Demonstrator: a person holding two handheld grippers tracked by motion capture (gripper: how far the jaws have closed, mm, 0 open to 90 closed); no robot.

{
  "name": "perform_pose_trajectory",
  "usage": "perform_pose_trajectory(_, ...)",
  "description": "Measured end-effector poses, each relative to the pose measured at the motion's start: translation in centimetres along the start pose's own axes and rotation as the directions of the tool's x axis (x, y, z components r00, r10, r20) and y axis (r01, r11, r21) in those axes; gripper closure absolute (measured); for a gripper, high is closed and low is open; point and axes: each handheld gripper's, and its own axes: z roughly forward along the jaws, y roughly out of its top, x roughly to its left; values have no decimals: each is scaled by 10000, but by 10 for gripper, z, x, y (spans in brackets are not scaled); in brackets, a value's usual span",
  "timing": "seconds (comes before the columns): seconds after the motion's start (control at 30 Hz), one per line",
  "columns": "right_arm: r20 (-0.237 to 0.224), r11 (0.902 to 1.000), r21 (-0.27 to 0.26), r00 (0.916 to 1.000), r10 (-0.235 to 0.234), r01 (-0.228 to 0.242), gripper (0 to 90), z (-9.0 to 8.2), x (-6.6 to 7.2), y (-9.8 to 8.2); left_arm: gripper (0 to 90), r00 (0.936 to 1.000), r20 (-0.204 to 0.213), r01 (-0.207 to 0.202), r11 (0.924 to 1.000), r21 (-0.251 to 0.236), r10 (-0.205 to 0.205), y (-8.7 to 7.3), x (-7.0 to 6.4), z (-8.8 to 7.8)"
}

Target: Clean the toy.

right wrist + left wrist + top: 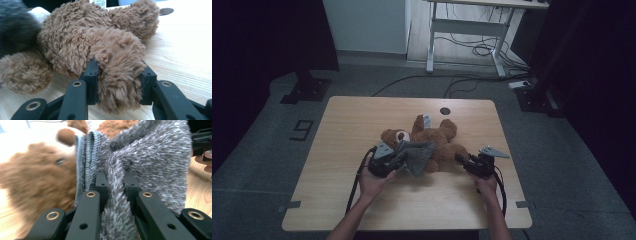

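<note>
A brown teddy bear (pixel 432 140) lies on its back in the middle of the wooden table (pixel 362 120). A fuzzy grey knitted garment (pixel 418 155) with a ribbed blue-grey edge hangs against the bear's head and chest. My left gripper (pixel 399 159) is shut on a fold of that garment (pixel 117 202), and the bear's face (pixel 47 177) sits just to its left. My right gripper (pixel 462 159) is shut on one of the bear's legs (pixel 118 67) at the bear's right end. The bear's other limbs (pixel 22 70) rest on the table.
A round cable hole (pixel 445 111) sits near the table's far edge. Beyond the table stand a white desk frame (pixel 472 30) with loose cables on the floor and dark stands at both sides. A person's forearms enter from the near edge.
</note>
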Motion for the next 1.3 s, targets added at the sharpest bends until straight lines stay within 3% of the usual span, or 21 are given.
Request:
perform_pose_trajectory(0.23, -76, 10000, -28, 10000, -10, 10, 608, 0, 0, 0, 780, 9975, -448, 540, 9985, -108, -544, -13, 29, -21)
perform_pose_trajectory(0.47, -147, 10000, -37, 9999, -80, 80, 608, -1, 0, 0, 782, 9876, -1151, 1095, 9938, 171, -1068, -30, 55, -28)
perform_pose_trajectory(0.63, -185, 9999, -86, 9998, -78, 77, 608, 0, -1, -1, 782, 9816, -1119, 1580, 9872, 201, -1549, -37, 67, -30)
perform_pose_trajectory(0.83, -324, 9995, -282, 9994, -154, 145, 609, -1, -1, -1, 782, 9875, -512, 1479, 9885, -316, -1494, -19, 56, -39)
perform_pose_trajectory(0.97, -365, 9994, -310, 9992, -188, 176, 611, -1, 0, -1, 782, 9920, -212, 1229, 9908, -573, -1243, -3, 46, -40)
perform_pose_trajectory(1.0, -382, 9994, -301, 9991, -182, 170, 611, -1, 0, -1, 781, 9946, 10, 1038, 9925, -640, -1040, 9, 38, -35)
perform_pose_trajectory(1.13, -373, 9994, -300, 9991, -178, 166, 611, -2, 1, -1, 781, 9972, 428, 646, 9948, -786, -613, 33, 18, -17)
perform_pose_trajectory(1.3, -382, 9995, -288, 9991, -175, 165, 611, -2, 0, -1, 781, 9953, 964, 126, 9988, -475, -79, 55, -11, 21)
